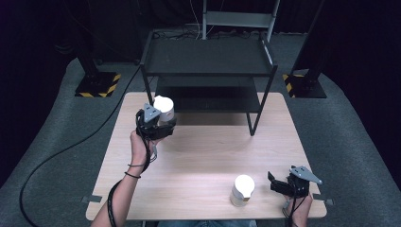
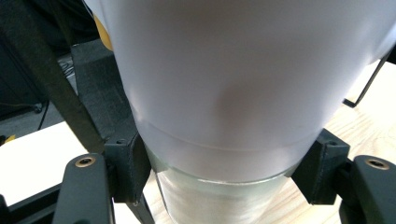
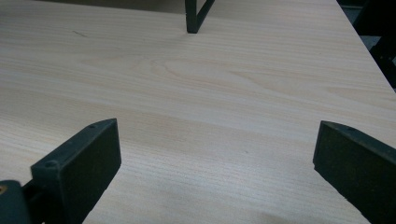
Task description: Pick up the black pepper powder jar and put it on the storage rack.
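White cup (image 1: pixel 164 108) with a clear lower part is clamped between the jaws of the left gripper (image 1: pixel 156 124), at the far left of the wooden surface (image 1: pixel 203 156), just before the black shelf rack (image 1: pixel 208 61). It seems one cup is in transfer; a second cup (image 1: pixel 242 190) waits near the right gripper (image 1: pixel 283 184), whose jaws are spread and hold nothing. The rack's leg (image 1: pixel 252 128) stands close by.

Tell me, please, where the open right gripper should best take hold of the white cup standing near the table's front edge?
Probably around the cup at mid-body, coming level from its right, where the right gripper rests open. It stands upright and round, with bare table around it.
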Action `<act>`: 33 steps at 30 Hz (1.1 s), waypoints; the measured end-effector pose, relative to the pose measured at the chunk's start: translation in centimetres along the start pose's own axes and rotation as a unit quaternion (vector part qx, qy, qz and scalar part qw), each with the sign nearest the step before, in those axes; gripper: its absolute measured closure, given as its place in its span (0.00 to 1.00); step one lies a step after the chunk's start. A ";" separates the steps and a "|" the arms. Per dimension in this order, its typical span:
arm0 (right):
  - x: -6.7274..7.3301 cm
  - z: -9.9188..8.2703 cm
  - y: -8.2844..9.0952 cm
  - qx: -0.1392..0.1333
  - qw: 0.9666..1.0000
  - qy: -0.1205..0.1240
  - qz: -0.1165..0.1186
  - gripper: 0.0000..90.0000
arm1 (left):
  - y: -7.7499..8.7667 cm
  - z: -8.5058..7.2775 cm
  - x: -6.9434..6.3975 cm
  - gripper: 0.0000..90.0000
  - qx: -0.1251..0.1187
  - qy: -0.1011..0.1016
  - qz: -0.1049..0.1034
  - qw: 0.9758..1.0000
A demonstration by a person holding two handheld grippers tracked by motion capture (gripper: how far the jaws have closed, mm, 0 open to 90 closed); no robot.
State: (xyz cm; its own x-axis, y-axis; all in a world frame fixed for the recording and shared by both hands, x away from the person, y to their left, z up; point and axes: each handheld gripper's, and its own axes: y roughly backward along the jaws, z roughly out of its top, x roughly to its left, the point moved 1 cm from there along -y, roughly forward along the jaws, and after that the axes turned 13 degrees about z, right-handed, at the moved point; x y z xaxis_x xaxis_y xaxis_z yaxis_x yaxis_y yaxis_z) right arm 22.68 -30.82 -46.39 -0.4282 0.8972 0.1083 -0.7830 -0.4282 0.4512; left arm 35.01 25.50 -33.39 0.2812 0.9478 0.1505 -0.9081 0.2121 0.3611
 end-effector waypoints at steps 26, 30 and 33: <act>0.1 0.1 -0.1 0.003 1.000 0.001 -0.002 0.00 | -0.4 2.3 0.7 0.34 -0.003 0.001 -0.014 1.000; 0.0 0.1 -0.1 0.004 1.000 0.001 -0.001 0.00 | -0.4 2.7 1.0 0.34 -0.002 0.007 -0.017 1.000; 0.0 0.1 -0.1 0.003 1.000 0.001 0.000 0.00 | -0.3 3.1 1.2 0.34 -0.003 0.006 -0.015 1.000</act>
State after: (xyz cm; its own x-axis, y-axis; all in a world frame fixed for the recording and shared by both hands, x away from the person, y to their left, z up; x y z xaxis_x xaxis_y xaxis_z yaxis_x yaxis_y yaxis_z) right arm 22.75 -30.77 -46.33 -0.4295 0.8968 0.1060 -0.7804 -0.4276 0.4561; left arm 36.55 25.81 -30.47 0.3038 0.9441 0.1282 -0.9014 0.2412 0.3597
